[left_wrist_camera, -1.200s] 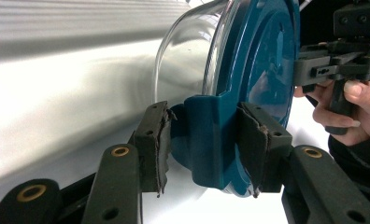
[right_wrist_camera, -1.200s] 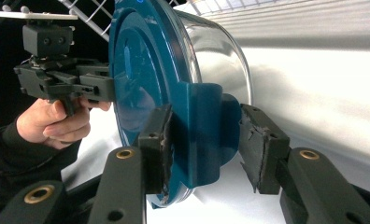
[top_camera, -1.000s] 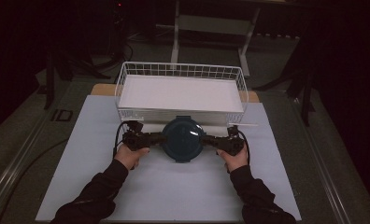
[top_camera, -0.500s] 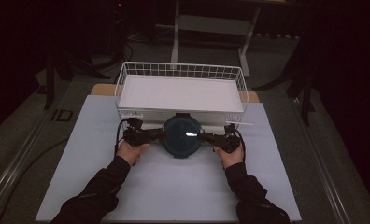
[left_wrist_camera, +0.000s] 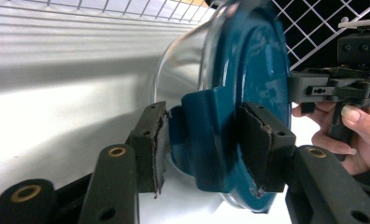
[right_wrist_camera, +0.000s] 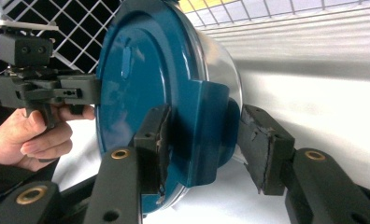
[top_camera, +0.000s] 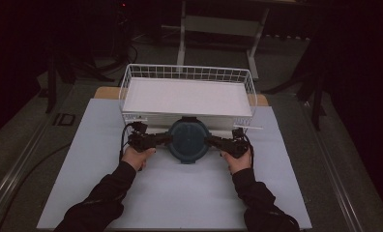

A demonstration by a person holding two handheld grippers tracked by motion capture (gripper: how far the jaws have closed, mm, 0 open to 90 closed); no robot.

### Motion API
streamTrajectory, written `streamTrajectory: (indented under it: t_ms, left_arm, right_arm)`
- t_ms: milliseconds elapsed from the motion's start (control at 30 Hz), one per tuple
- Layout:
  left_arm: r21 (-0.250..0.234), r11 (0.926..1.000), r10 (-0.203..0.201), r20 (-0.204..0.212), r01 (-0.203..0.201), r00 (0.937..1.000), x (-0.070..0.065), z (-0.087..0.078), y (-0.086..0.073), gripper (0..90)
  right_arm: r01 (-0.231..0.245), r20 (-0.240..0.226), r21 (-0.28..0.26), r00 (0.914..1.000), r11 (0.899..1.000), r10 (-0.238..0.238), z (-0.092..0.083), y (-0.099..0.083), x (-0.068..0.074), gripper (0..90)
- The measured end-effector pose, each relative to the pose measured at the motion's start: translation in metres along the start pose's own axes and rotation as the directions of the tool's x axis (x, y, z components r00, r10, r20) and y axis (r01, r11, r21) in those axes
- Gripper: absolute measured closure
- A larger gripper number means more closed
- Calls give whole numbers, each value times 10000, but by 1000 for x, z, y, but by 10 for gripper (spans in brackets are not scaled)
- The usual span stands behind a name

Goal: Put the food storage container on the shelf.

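I had the lidded bowl (top_camera: 189, 141) held between both grippers just in front of the wire basket (top_camera: 131, 77), which I'll use as my landmark. From the high view the bowl sat against the middle of the basket's near wall, above the white tabletop (top_camera: 180, 193), though I could not tell whether it was resting on the surface or lifted clear of it.

The left gripper (left_wrist_camera: 204, 149) came in from the bowl's left side, and its jaws stood narrowly apart with the teal lid tab (left_wrist_camera: 211, 140) between them; the pads looked to be against the tab, so I judged it clamped. The right gripper (right_wrist_camera: 206, 147) did the same from the opposite side, but here one pad touched its tab (right_wrist_camera: 199, 135) while the other stood visibly off it, with a gap. I judged that jaw partly open and not gripping firmly.

Holding both tabs from opposite sides made sense: it kept the round bowl level and balanced for carrying over the basket's wall.

Several things were hard to read. The clear bowl body (left_wrist_camera: 183, 60) under the teal lid (right_wrist_camera: 141, 84) mostly showed reflections, so its contents were unknowable. The room beyond the basket was dark. The basket's white floor looked bare, but its near wall was partly hidden behind the bowl.
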State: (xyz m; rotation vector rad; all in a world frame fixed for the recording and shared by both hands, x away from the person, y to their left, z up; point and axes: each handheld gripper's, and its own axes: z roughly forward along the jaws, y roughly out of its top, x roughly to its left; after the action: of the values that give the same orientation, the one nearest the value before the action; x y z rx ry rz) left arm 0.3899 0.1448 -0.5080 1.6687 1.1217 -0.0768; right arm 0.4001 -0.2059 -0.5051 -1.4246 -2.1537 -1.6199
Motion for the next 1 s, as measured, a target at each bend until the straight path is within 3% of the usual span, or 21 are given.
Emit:
streamTrajectory:
  t_ms: [67, 167, 333, 467, 633, 867, 1000]
  left_arm:
    - [-72, 9986, 520, -542, -524, 9972, -2, 1, 2, 512]
    - [-99, 9987, 485, -590, -492, 9971, 0, 1, 4, 507]
    - [-180, 9993, 319, -584, -330, 9978, 2, 3, 4, 460]
    - [-217, 9997, 121, -764, -138, 9970, 3, 4, 5, 423]
    - [-98, 9996, 264, -1179, -277, 9927, -1, 4, 9, 408]
    - [-305, 9995, 32, -1073, -65, 9942, -2, 1, 7, 368]
    - [-221, 9984, 496, -927, -519, 9945, -6, -4, 5, 303]
  right_arm:
    - [-53, 161, -34, 9999, 10000, 54, 1, 0, 0, 521]
    - [-204, 47, -211, 9998, 9996, 206, 2, -1, -3, 498]
    - [-77, 527, -355, 9986, 9993, 95, 2, 0, -1, 430]
    - [-126, 601, -537, 9981, 9985, 158, 5, 2, -3, 417]
    - [18, 775, -509, 9970, 9987, 22, 5, 4, -1, 403]
    - [369, 820, -617, 9961, 9974, -318, 0, 4, 6, 369]
    - [429, 732, -588, 9966, 9973, -386, -7, 2, 9, 369]
